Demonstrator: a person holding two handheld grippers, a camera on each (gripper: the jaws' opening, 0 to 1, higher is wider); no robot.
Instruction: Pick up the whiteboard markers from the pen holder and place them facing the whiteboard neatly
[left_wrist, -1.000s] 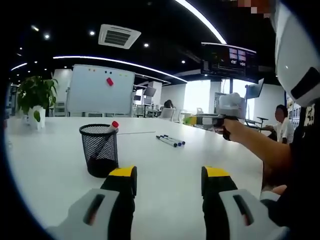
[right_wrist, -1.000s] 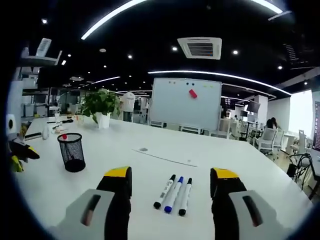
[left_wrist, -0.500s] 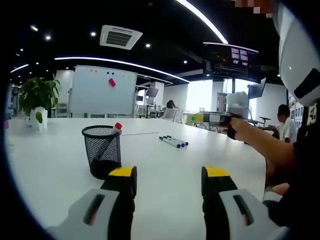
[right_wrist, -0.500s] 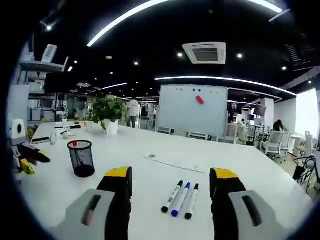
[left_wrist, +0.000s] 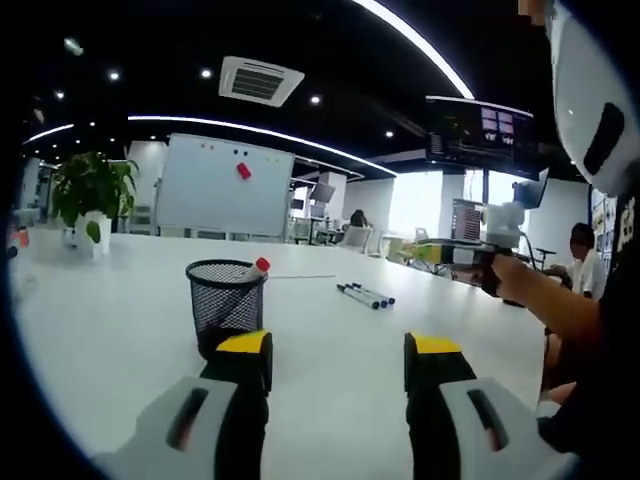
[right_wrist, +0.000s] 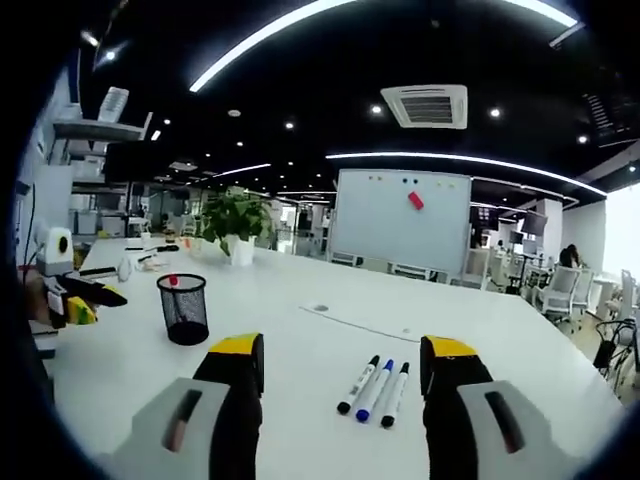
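Note:
A black mesh pen holder (left_wrist: 227, 304) (right_wrist: 184, 309) stands on the white table (left_wrist: 100, 300) with one red-capped marker (left_wrist: 256, 269) leaning in it. Three markers (right_wrist: 377, 389) (left_wrist: 365, 295) lie side by side on the table, pointing toward the whiteboard (right_wrist: 402, 221) (left_wrist: 225, 186) at the far end. My left gripper (left_wrist: 336, 365) is open, just short of the holder, nothing between its jaws. My right gripper (right_wrist: 337, 368) is open above the table, just short of the three markers. The other gripper (left_wrist: 450, 252) (right_wrist: 75, 300) appears at the edge of each view.
A potted plant (right_wrist: 235, 222) (left_wrist: 90, 195) stands at the table's far side near the whiteboard. Small items (right_wrist: 140, 258) lie at the far left of the table. A person (left_wrist: 580, 260) sits at the right, office chairs (right_wrist: 555, 290) beyond the table. A sleeve (left_wrist: 590, 110) is at the right edge.
Both views have drifted, so the holder now sits nearer my left jaw and the markers lie slightly further right between the right jaws. Nothing on the table moved. Both grippers stay open.

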